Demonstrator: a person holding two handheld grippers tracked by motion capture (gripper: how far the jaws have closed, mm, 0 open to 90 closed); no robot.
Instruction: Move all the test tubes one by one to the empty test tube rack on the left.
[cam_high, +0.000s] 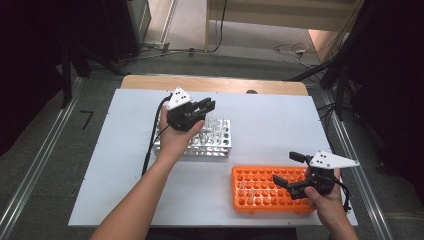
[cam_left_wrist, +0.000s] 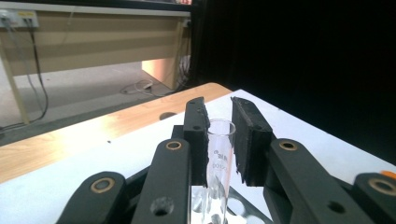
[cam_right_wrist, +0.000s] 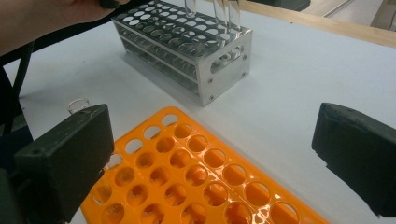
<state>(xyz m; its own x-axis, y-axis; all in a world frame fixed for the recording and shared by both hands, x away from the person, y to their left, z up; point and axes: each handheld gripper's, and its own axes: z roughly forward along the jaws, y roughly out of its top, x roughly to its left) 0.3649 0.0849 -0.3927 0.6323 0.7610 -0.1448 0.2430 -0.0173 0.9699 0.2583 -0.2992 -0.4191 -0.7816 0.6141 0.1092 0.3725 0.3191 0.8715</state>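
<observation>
Our left gripper (cam_left_wrist: 219, 140) clenches a tube (cam_left_wrist: 219, 158) upright above the steel rack (cam_high: 220, 147). The orange rack (cam_high: 270, 190) lies to its right, nearer our right gripper (cam_high: 290, 170), whose jaws stand released over that rack.

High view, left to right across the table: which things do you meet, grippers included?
Left gripper → metal rack → orange rack → right gripper.
</observation>
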